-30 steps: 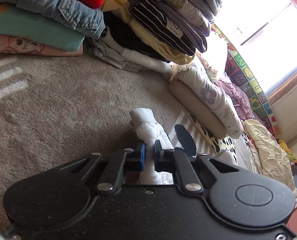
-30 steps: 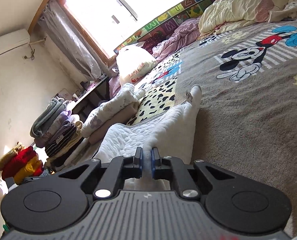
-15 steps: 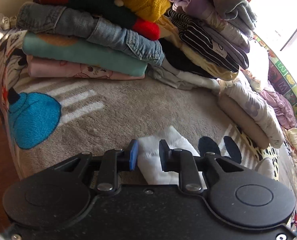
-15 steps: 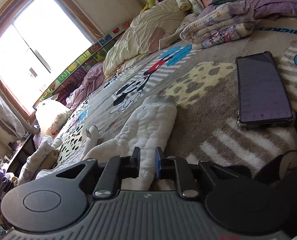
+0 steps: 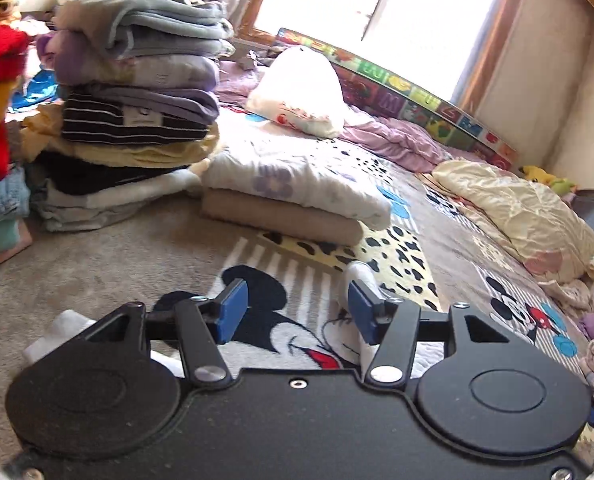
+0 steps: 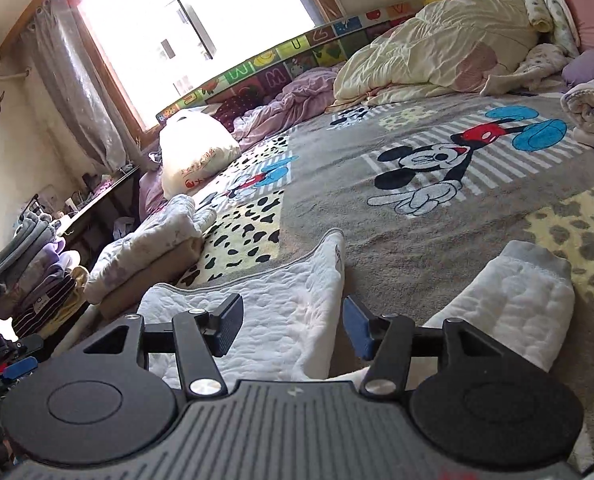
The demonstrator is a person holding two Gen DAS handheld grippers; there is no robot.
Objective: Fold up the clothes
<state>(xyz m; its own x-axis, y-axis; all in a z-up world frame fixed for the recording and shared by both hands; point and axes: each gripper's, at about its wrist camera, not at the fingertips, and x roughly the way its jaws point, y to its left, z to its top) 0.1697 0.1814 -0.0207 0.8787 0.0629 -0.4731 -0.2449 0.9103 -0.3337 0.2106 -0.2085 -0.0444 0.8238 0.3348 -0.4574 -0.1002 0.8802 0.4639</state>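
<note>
— Both grippers have let go since half a second ago, haven't they? They were pinched on the white cloth then.

— Yes. The left gripper (image 5: 297,312) now has its blue pads spread wide with nothing between them, only the blanket (image 5: 97,256) and its cartoon mouse print showing through the gap. The right gripper (image 6: 293,328) is spread just as wide and holds nothing either.

— Where is the white quilted garment (image 6: 281,312) now?

— Lying flat on the blanket, right under and in front of the right gripper. One part with a grey trim runs forward to a point; a second part, the one with a grey cuff (image 6: 513,300), lies to the right of it, with bare blanket between the two.

— And from the left wrist view?

— Only bits of it: a white end poking up just behind the right pad (image 5: 361,276), and a white scrap at the lower left (image 5: 65,328), beside the gripper body.

— What else is on the bed?

— A tall stack of folded clothes (image 5: 137,120) toward the left edge, a smaller folded pile (image 5: 297,192) just right of it, a white plastic bag (image 5: 301,92) near the window side, and a cream duvet (image 6: 437,56) bunched at the far right.
</note>
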